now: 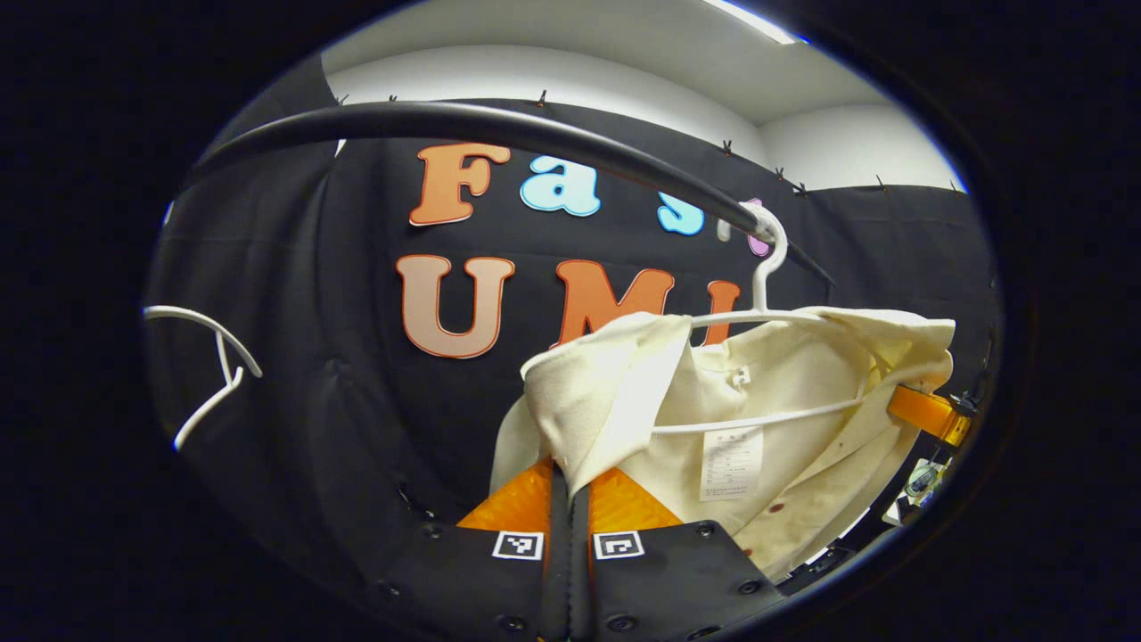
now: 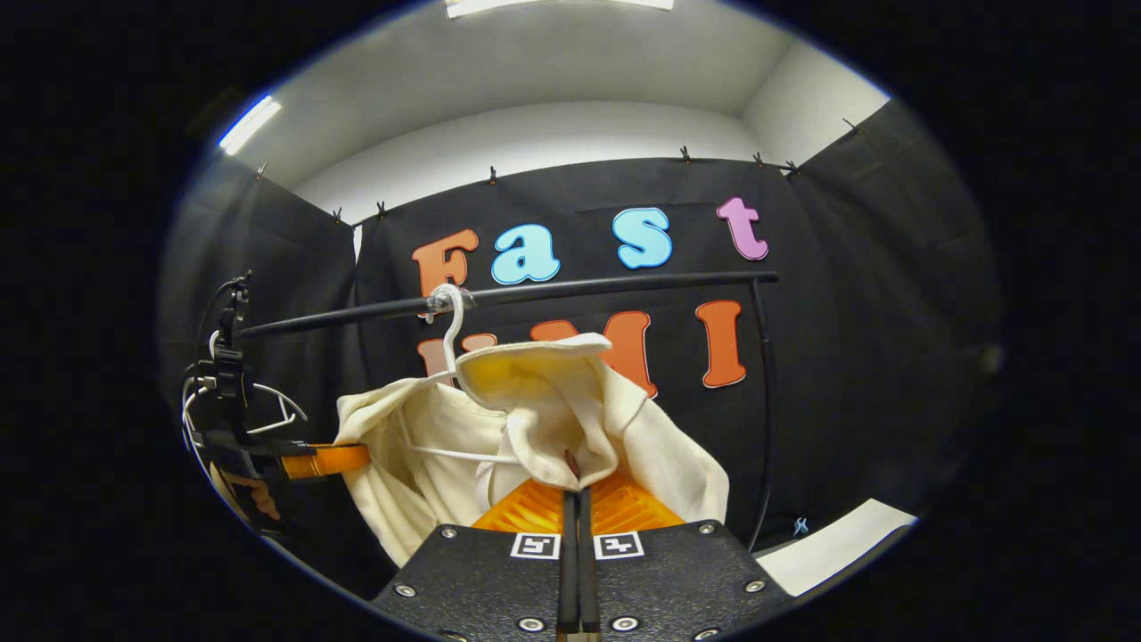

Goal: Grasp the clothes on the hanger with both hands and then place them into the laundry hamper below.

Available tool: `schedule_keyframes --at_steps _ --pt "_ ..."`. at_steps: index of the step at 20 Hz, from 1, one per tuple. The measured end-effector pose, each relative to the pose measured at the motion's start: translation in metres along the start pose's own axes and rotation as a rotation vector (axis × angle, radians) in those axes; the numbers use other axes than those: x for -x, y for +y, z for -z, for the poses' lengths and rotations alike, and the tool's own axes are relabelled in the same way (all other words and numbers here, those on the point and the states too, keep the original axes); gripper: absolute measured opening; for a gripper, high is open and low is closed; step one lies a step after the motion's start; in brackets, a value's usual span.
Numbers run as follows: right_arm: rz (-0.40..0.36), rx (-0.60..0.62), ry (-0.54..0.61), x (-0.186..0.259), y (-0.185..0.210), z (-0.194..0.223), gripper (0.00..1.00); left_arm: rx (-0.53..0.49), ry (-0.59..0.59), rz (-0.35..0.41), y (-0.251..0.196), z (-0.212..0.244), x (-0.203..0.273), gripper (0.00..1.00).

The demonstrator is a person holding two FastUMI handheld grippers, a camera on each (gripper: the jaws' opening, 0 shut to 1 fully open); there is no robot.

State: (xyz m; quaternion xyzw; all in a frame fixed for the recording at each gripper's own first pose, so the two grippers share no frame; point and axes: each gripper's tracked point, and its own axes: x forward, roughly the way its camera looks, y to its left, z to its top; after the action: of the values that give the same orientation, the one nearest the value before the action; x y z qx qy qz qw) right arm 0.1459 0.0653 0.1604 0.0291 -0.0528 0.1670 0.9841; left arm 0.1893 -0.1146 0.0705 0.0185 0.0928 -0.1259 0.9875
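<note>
- The rail is a dark bar crossing the top of the left gripper view; in the right gripper view it runs level in front of the black cloth wall, with a thin upright post dropping from its right end.
- The shirt, cream-coloured, hangs from the rail on a hanger, its collar side open and a white care tag showing inside. In the right gripper view the shirt is bunched, one shoulder lifted into a fold just above that gripper.
- The hanger is white, its hook over the rail and its lower bar crossing inside the shirt; in the right gripper view the hook sits on the rail above the cloth.
- A spare hanger, also white, hangs bare at the left edge of the left gripper view, well apart from the shirt.
- The left gripper has its fingers pressed together on a fold of the shirt's edge, cloth rising from between them. From the right gripper view it reaches into the shirt's far side.
- The right gripper has its fingers closed, pinching the shirt's lifted fold. From the left gripper view it meets the shirt's right edge.
</note>
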Motion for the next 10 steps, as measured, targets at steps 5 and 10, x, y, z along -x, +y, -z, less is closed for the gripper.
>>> schedule_keyframes --at_steps 5,10 --pt "0.054 0.029 -0.015 0.003 -0.027 -0.026 0.0 -0.031 -0.056 -0.094 0.041 -0.027 0.012 0.07" --pt "0.112 0.086 -0.03 0.007 -0.062 -0.046 0.0 -0.043 -0.119 -0.165 0.077 -0.058 0.022 0.07"
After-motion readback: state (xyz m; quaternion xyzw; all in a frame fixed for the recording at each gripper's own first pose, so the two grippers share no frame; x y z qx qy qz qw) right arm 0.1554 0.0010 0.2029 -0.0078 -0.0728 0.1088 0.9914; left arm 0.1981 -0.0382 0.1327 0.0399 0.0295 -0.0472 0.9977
